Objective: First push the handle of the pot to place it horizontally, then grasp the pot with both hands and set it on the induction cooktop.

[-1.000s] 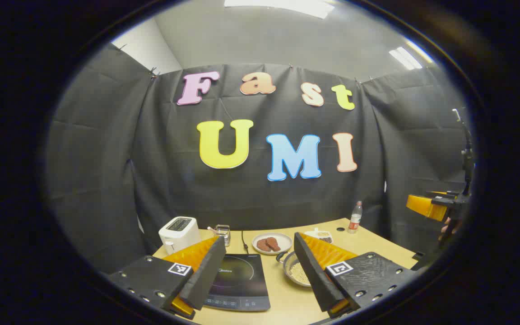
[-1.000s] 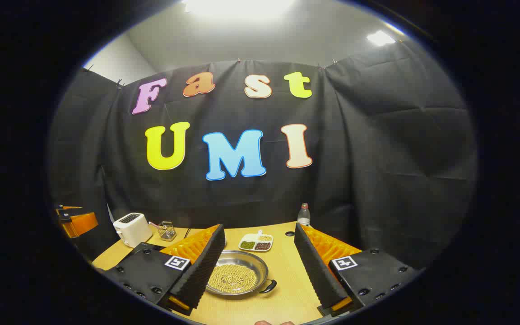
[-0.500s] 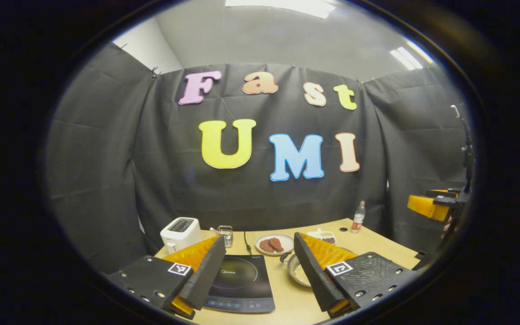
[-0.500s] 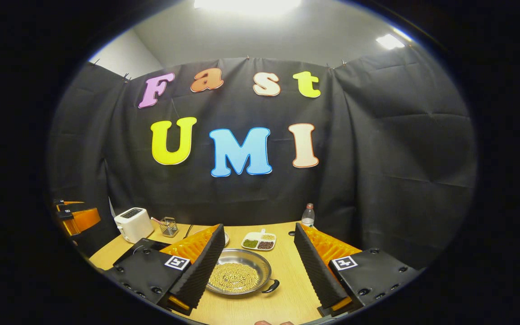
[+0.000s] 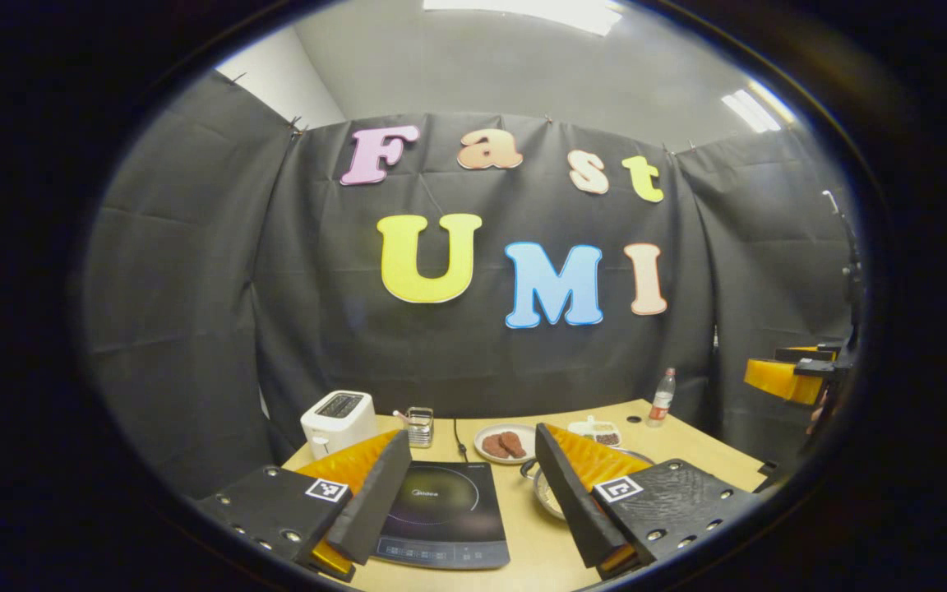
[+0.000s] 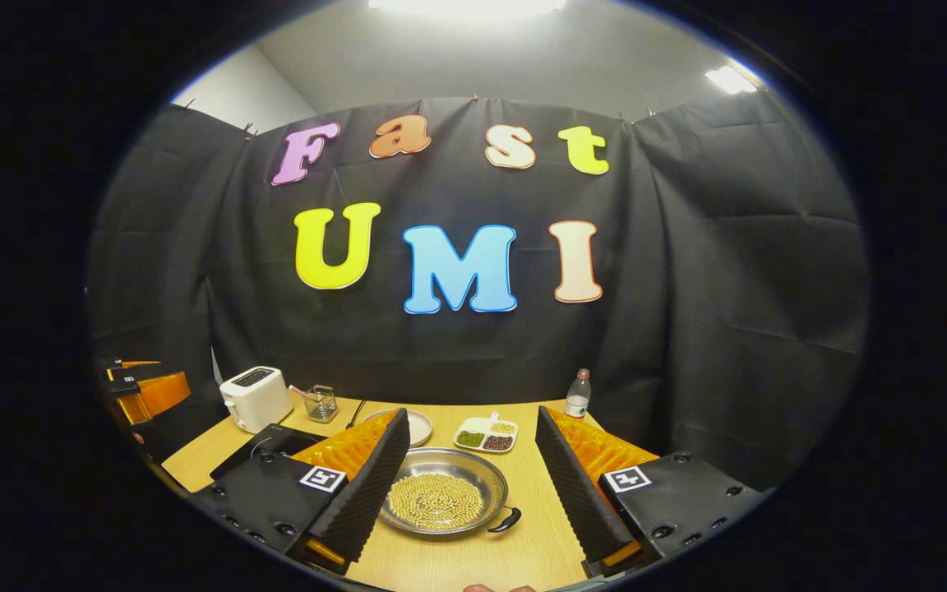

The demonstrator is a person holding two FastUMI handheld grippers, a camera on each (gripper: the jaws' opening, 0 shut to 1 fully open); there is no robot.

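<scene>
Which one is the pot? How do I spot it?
Find the wooden table, then the flat black induction cooktop. The pot sits beside it: a shallow, round, shiny metal pan with small dark handles. It alone is full of little yellow beans.

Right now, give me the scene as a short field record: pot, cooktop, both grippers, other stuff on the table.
pot: shallow metal pan holding yellowish beans, on the table, not on the cooktop
pot handle: dark loop at the near right of the rim in the right gripper view
cooktop: dark, flat, nothing on it, left of the pot
left gripper: open, above the table, touching nothing
right gripper: open, pot between its fingers in view, no contact
other items: toaster, plate of food, divided dish, bottle
</scene>
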